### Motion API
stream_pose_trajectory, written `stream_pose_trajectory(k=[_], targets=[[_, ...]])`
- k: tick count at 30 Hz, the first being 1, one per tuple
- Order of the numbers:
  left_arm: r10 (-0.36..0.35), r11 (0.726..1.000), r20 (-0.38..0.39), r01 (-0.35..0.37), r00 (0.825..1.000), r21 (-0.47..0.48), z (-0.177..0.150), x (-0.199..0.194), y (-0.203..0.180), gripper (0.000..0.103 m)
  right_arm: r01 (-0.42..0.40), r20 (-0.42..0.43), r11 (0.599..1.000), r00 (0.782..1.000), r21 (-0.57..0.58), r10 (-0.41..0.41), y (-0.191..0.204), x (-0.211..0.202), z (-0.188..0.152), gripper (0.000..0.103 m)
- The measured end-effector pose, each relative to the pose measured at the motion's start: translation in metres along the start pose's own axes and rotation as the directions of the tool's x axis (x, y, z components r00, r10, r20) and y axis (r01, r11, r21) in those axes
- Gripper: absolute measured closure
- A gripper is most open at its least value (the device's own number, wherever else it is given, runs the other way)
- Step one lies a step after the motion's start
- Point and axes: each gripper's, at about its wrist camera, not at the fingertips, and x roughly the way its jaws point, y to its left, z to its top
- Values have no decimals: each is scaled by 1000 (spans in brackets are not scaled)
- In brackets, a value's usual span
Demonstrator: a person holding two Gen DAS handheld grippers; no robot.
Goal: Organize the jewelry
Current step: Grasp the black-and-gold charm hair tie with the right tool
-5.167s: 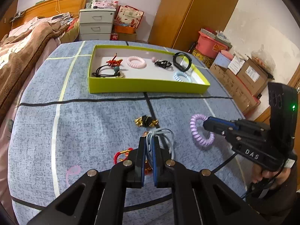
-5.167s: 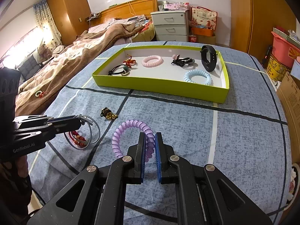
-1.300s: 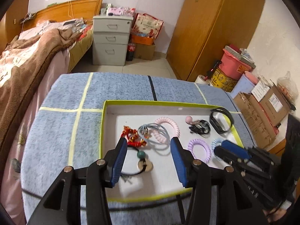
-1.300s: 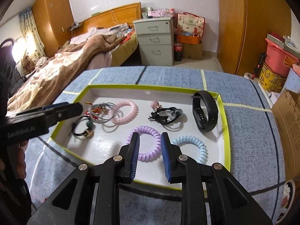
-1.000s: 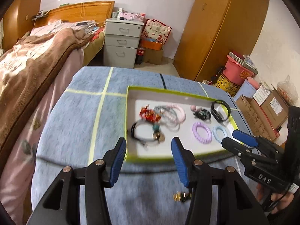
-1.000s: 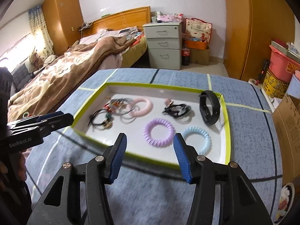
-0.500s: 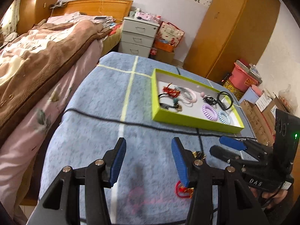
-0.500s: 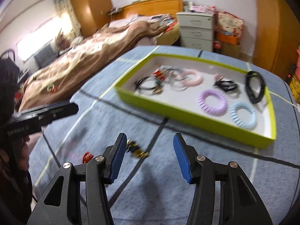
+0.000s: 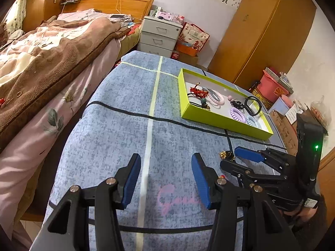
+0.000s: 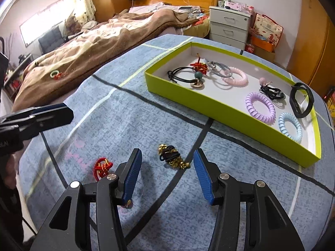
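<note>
Both grippers have pulled back from the green tray. Right gripper and left gripper are released; gold-black ornament at 12 o'clock, red knot at 10.

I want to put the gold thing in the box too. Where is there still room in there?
In the green box, bare floor shows at the near right corner, beyond the blue coil tie, and mid-box between the pink coil tie and purple coil tie. The far left end is crowded.
</note>
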Motion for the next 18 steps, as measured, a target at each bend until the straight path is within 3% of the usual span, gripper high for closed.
stream_pose_trajectory(k=[6,9,18], targets=[[-8,1000,1,8,1000,-9,-5,-3,1,51,29,-5,999,1000,-13,-29,2,2,-3,67],[-8,1000,-12,8,1000,-4,-9,-1,-1,51,45,-3,999,999,-15,-45,2,1,-5,82],[-39,999,-33,40,999,30,-16,2,-20,51,38,50,997,998,72,-42,-16,-18,-10,85]])
